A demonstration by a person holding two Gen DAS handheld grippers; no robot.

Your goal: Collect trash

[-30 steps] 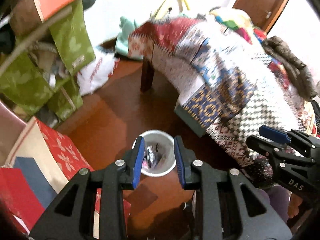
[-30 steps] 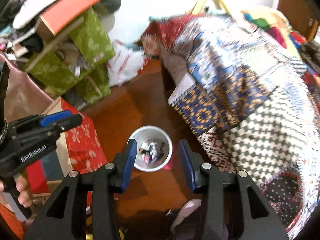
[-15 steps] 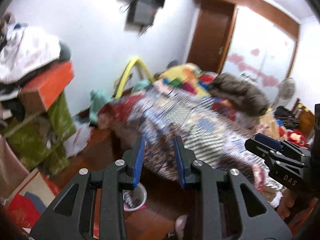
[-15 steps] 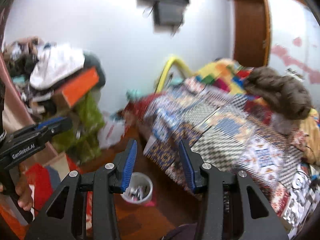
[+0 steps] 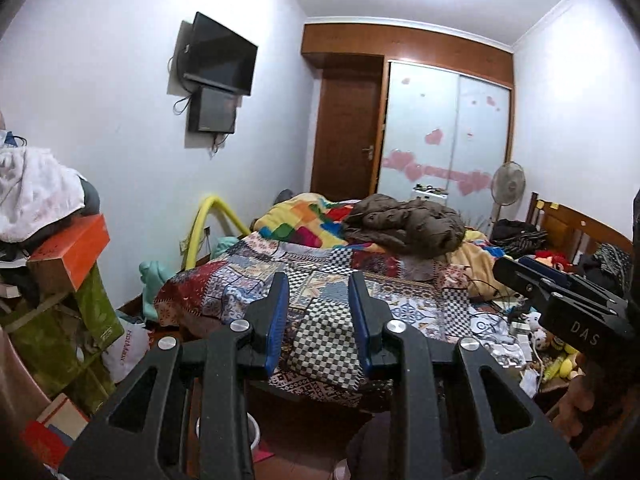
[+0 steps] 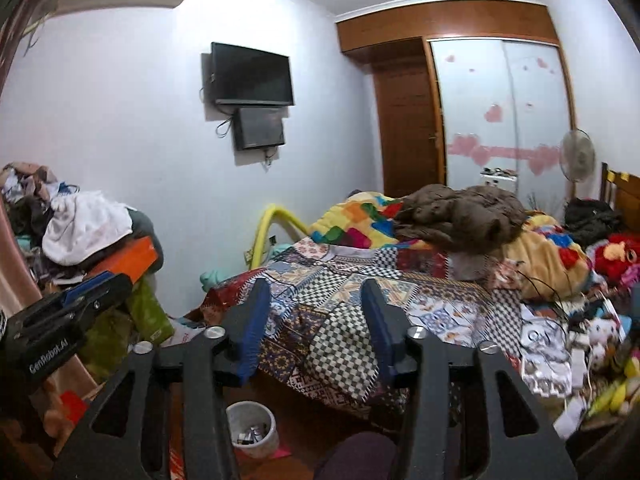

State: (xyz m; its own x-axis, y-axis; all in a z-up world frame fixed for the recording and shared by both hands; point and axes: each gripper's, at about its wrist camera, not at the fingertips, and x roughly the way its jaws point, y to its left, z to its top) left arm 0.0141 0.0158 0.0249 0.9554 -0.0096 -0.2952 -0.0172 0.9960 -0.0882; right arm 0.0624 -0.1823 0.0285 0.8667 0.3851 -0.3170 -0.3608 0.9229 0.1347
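Note:
A small white trash bin (image 6: 252, 428) with scraps inside stands on the brown floor below the bed's near corner; in the left wrist view only its rim (image 5: 254, 428) shows behind my fingers. My left gripper (image 5: 318, 312) is open and empty, raised and facing the bed. My right gripper (image 6: 316, 320) is open and empty, also raised toward the bed. Each gripper shows at the edge of the other's view, the right one (image 5: 560, 296) and the left one (image 6: 68, 308). Small clutter (image 6: 568, 352) lies on the bed's right side.
A bed (image 6: 360, 292) with a patchwork quilt fills the middle, with a brown jacket (image 6: 460, 212) on it. Piled boxes and clothes (image 5: 52, 248) stand at the left. A TV (image 6: 252, 74), a door (image 5: 346, 140), a wardrobe and a fan (image 5: 508, 184) are at the back.
Both grippers have tilted up from looking down at the trash bin on the floor to facing across the bed and room. Both stayed open and empty.

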